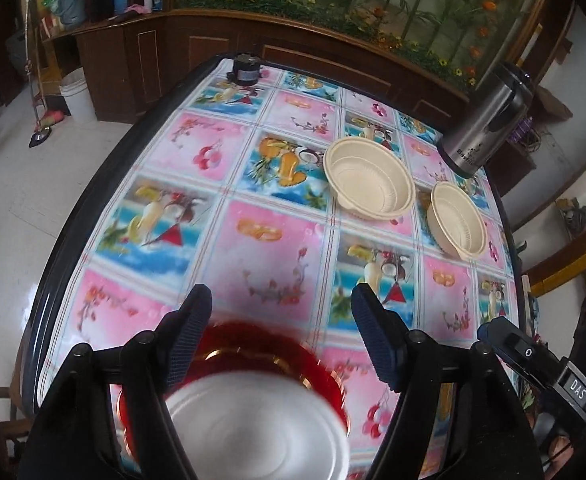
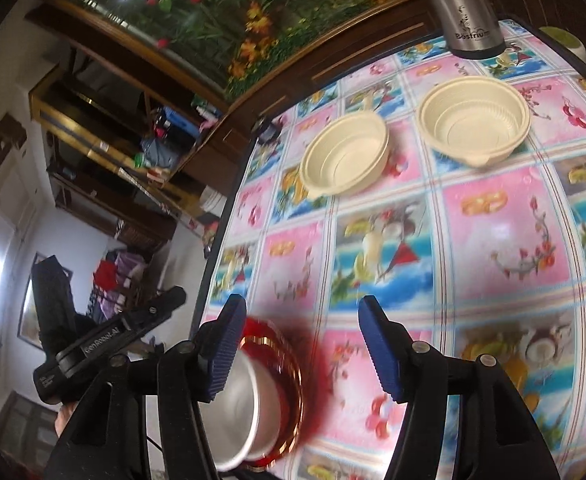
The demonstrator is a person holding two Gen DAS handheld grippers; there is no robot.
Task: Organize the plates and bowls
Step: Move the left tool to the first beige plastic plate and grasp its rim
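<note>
A red plate with a gold ring (image 1: pixel 261 344) lies near the table's front edge with a white plate (image 1: pixel 253 428) stacked on it. My left gripper (image 1: pixel 281 336) is open, its fingers above this stack. In the right wrist view the same red plate (image 2: pixel 289 376) and white plate (image 2: pixel 241 400) sit by the left finger of my right gripper (image 2: pixel 301 352), which is open and empty. Two cream plastic bowls (image 1: pixel 369 178) (image 1: pixel 459 220) stand apart at the far right of the table; they also show in the right wrist view (image 2: pixel 345 154) (image 2: pixel 475 114).
A steel thermos (image 1: pixel 489 120) stands at the far right corner behind the bowls. A small black object (image 1: pixel 246 70) sits at the table's far edge. The tablecloth (image 1: pixel 253 208) has a fruit-and-flower pattern. A wooden cabinet with an aquarium (image 1: pixel 333 8) is behind the table.
</note>
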